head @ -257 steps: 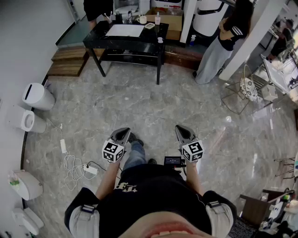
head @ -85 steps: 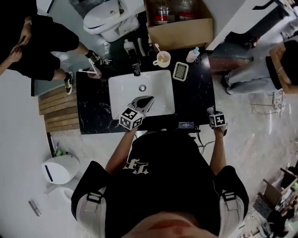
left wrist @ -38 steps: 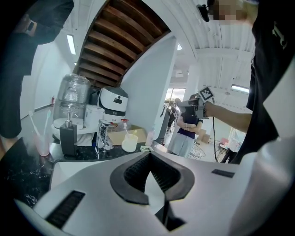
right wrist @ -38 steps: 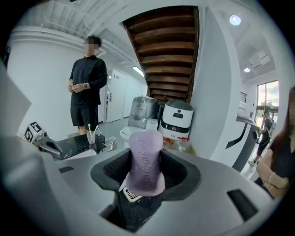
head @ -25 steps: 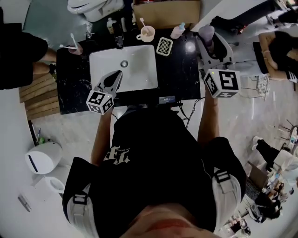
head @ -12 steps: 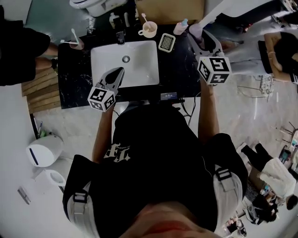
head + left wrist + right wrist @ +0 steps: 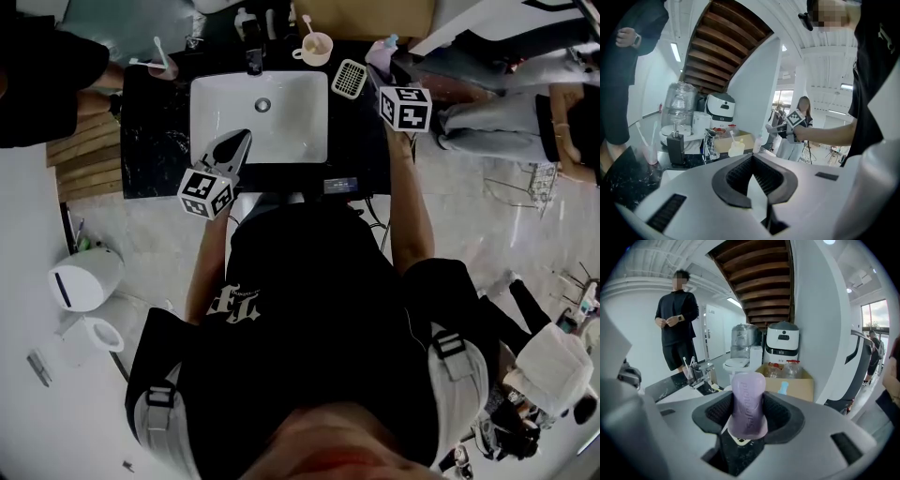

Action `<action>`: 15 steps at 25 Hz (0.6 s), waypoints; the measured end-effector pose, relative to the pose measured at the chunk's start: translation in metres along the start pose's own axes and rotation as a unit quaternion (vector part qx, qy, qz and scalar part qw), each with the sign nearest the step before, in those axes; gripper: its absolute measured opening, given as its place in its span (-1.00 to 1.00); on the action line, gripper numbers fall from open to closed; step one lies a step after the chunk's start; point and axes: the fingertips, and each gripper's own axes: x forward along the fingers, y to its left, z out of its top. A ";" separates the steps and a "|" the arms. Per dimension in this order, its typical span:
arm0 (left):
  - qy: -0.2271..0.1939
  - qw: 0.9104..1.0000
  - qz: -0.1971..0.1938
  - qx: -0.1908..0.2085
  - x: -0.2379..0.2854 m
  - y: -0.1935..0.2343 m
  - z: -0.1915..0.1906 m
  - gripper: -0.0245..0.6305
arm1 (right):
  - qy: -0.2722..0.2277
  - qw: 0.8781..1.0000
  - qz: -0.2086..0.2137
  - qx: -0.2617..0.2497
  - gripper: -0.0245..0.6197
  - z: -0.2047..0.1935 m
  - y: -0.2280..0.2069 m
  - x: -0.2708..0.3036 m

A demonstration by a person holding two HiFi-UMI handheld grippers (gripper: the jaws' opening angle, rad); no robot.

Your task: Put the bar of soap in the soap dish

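Observation:
A purple bar of soap [image 7: 748,404] stands upright between the jaws of my right gripper [image 7: 748,417], which is shut on it. In the head view that gripper [image 7: 381,66] hovers over the back right of the black counter, just right of the white gridded soap dish [image 7: 349,79]. A bit of pale grid [image 7: 740,440] shows under the soap in the right gripper view. My left gripper [image 7: 240,141] hangs over the front of the white sink [image 7: 281,127], its jaws meeting at the tips with nothing held [image 7: 752,158].
Behind the sink stand a faucet [image 7: 254,61], a cup with a toothbrush [image 7: 317,44] and a small bottle [image 7: 387,43]. Another toothbrush cup [image 7: 167,64] is at the counter's left. A cardboard box [image 7: 787,376] lies beyond. People stand left [image 7: 37,75] and right [image 7: 525,112].
My right gripper has come down with the soap and now sits low over the back right of the counter beside the soap dish. The left gripper has stayed over the sink.

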 end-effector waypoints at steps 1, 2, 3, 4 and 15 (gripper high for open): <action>0.000 1.000 0.001 -0.001 0.000 0.000 0.000 -0.90 | 0.011 1.000 -0.001 0.000 -0.29 -0.008 -0.001 0.008; 0.001 1.000 0.002 -0.002 0.000 0.000 -0.001 -0.90 | 0.021 1.000 -0.002 0.000 -0.29 -0.015 -0.001 0.016; 0.001 1.000 0.003 -0.003 -0.001 0.001 -0.001 -0.90 | 0.032 0.999 -0.004 -0.002 -0.29 -0.022 -0.001 0.023; 0.002 1.000 0.004 -0.003 -0.001 0.002 -0.001 -0.90 | 0.043 0.999 -0.005 -0.005 -0.29 -0.028 -0.001 0.031; 0.011 1.000 0.013 -0.024 -0.005 0.033 -0.010 -0.90 | 0.141 0.990 -0.001 -0.028 -0.29 -0.086 0.009 0.095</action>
